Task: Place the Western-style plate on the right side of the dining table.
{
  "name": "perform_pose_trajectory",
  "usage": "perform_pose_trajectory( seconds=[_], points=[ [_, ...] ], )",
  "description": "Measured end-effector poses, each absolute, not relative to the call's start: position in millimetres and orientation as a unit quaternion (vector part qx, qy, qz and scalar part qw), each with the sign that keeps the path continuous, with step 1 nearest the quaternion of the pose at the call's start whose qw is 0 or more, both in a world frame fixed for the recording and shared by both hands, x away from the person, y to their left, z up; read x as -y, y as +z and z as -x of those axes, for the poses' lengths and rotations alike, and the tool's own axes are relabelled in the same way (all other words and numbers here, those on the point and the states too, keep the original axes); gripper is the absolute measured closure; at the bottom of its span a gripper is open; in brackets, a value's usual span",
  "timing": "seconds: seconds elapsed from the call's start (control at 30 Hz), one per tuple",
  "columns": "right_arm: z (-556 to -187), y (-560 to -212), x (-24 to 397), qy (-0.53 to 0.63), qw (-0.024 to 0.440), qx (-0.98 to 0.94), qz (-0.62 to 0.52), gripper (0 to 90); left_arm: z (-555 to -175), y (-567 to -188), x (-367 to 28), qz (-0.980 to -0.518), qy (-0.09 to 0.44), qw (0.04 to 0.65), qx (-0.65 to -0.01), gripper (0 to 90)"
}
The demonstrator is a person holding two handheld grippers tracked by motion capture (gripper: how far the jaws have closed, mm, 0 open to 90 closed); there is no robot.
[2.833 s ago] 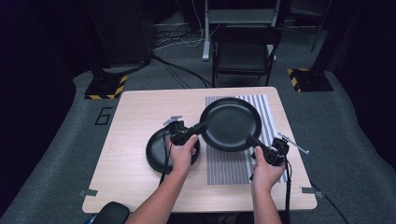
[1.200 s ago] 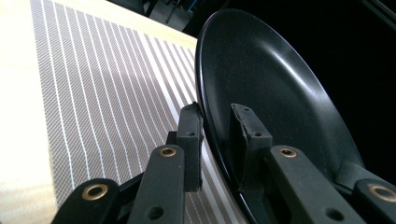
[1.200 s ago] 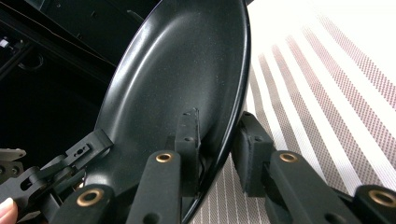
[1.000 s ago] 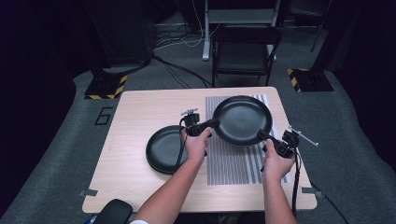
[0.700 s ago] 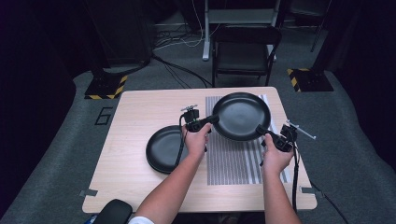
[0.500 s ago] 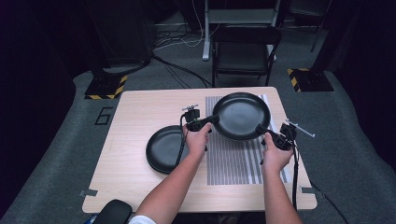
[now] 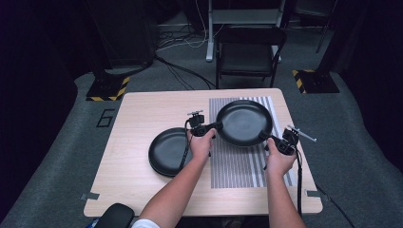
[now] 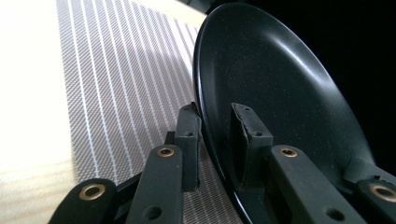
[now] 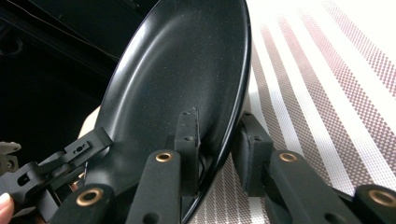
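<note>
A large black plate (image 7: 244,121) is held between both grippers over the striped placemat (image 7: 237,166). My left gripper (image 7: 215,126) is shut on the plate's left rim, with one jaw inside the plate (image 8: 280,93) and one under it. My right gripper (image 7: 267,137) is shut on the rim at the opposite, near-right side, clamping the plate (image 9: 187,70) the same way. The left gripper view shows its gripper (image 8: 215,116) low over the placemat (image 8: 116,70). In the right gripper view the gripper (image 9: 219,123) has the placemat (image 9: 327,93) just beneath it. Whether the plate touches the mat I cannot tell.
A second black plate (image 7: 166,152) lies on the wooden table (image 7: 142,114) just left of the left hand. A dark folding chair (image 7: 249,52) stands beyond the table's far edge. Cables trail from both grippers along the forearms.
Both hands have carried the large plate to the right, away from the second plate, to the far part of the placemat and a little lower. Both grips are unchanged.
</note>
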State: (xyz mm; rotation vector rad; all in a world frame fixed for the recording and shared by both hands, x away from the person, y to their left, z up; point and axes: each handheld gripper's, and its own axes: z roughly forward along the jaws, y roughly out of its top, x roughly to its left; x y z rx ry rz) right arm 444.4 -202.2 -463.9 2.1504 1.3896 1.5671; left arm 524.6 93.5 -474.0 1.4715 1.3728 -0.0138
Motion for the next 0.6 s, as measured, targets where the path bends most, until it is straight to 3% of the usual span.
perform_pose_trajectory(
  seconds=[0.6],
  points=[
    [-444.6, -490.3, 204.6, 0.512, 0.044, -0.456, -0.727, 72.7, -524.3, -490.0, -89.5, -0.625, -0.006, 0.508, -0.593, 73.9]
  ],
)
